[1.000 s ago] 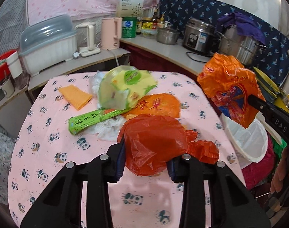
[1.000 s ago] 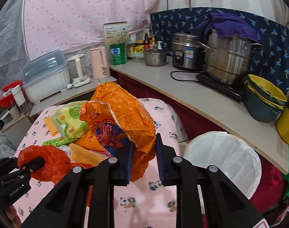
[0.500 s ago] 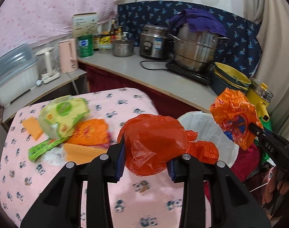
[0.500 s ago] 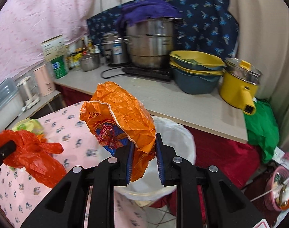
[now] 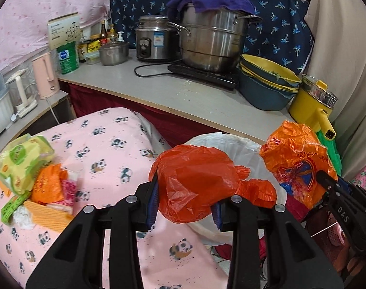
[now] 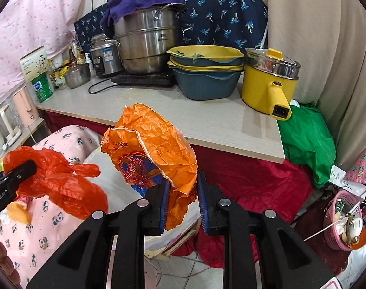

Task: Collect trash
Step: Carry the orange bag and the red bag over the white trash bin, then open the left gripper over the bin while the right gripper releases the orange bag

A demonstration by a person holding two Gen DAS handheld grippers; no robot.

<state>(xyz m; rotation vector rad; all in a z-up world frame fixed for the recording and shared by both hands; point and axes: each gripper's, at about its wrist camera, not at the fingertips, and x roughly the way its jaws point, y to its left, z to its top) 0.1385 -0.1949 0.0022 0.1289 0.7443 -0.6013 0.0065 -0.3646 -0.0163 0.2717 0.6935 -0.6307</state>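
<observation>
While both grippers carry a load, each bag is suspended in the air rather than resting on any surface, which suits a transfer to the bin. The left gripper is clamped on a crumpled red plastic bag, the blue pads pressing its bulk from both sides; the bag's loose tail hangs toward the white-lined bin, which stands off the table's far right corner, just below the counter edge. The right gripper pinches an orange printed bag by its lower fold, so most of the bag stands free above the jaws. In the left wrist view this orange bag sits at the right rim of the bin; in the right wrist view the white liner shows directly behind it. Both loads therefore appear positioned over or close beside the bin mouth, and release seems to be the step in hand.

The grip on thin film is light-duty: either bag could cling to a pad on opening, and the red bag's position at the near rim risks a drop outside the liner.

Remaining trash (a yellow-green packet, orange wrappers, white tissue) lies heaped at the left edge of the panda-print table, so the task is judged only partly complete.
</observation>
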